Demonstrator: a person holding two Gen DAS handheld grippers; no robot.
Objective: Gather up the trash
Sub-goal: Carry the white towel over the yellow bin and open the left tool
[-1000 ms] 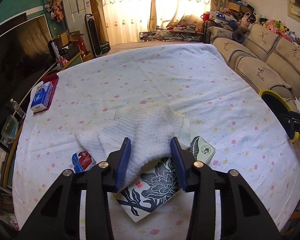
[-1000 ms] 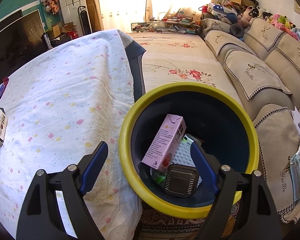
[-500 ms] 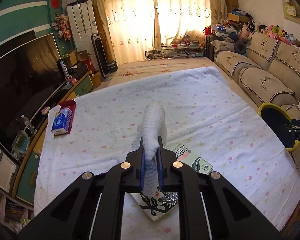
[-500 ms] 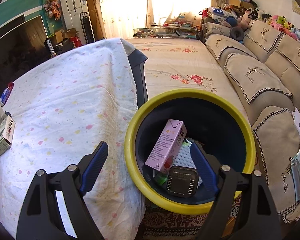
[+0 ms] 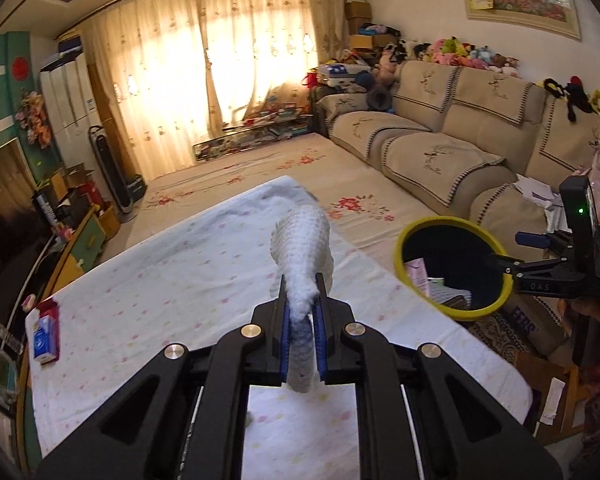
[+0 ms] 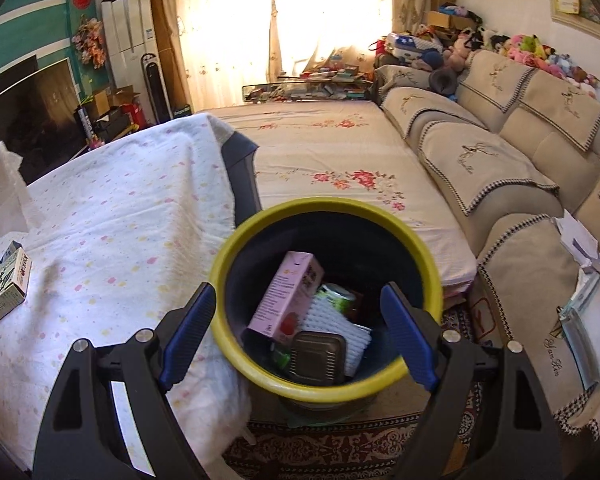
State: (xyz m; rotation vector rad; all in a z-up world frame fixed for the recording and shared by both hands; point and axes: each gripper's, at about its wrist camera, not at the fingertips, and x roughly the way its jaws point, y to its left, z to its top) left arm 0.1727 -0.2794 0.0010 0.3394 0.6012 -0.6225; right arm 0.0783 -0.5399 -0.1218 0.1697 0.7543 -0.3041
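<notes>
The left gripper (image 5: pixel 301 312) is clamped on a white paper towel (image 5: pixel 304 256), lifted clear of the tabletop (image 5: pixel 180 280) for carrying. The yellow-rimmed bin (image 6: pixel 328 304), ahead-right of it, sits beneath the wide-open, empty right gripper (image 6: pixel 300 332).

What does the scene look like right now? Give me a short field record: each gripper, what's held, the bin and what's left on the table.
left gripper: shut on the white paper towel, lifted clear of the table
right gripper: open, empty, above the bin's near rim
bin: yellow rim, dark inside, on the floor beside the table
bin contents: pink carton, other trash
left on table: small box; blue tissue pack
</notes>
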